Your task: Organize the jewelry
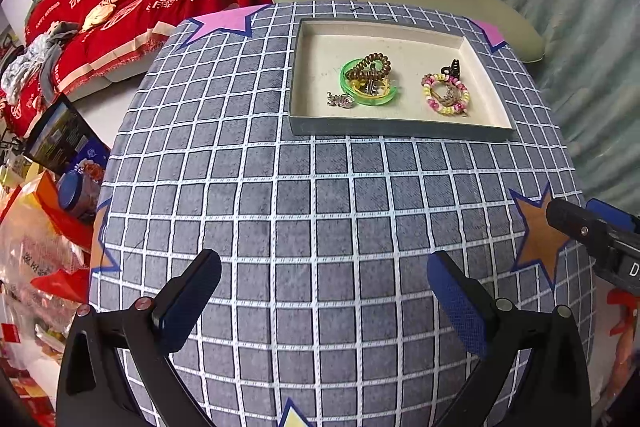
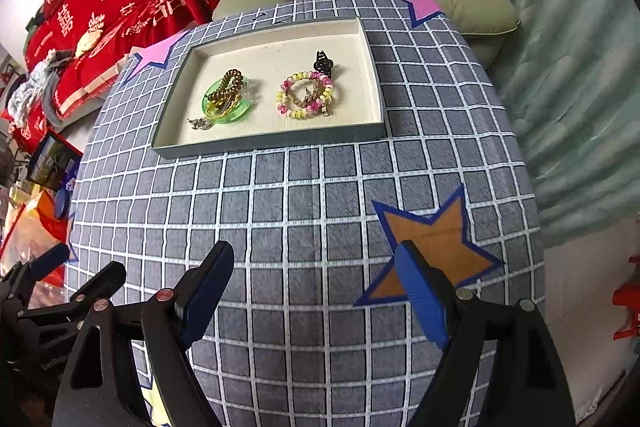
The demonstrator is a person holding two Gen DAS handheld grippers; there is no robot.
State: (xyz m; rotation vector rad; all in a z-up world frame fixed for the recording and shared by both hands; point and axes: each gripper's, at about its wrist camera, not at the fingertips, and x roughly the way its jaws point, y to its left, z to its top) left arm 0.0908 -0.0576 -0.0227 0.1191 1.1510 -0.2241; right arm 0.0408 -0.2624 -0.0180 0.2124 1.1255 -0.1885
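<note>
**Tray ahead, both tools empty**

I've got the left tool (image 1: pixel 324 291) and right tool (image 2: pixel 316 291) spread, holding nothing. Jewelry sits in the tray (image 2: pixel 276 141), far across the tabletop (image 2: pixel 304 227): right of left tool, left of right tool.

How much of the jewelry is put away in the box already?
Nearly all of it, it seems. The tray holds the green bangle, brown coil tie, silver brooch, pink-and-yellow bracelet and black claw clip. Nothing is in hand: the left gripper and right gripper are both open and empty. I see no jewelry loose on the checked tablecloth, so little looks left.
</note>
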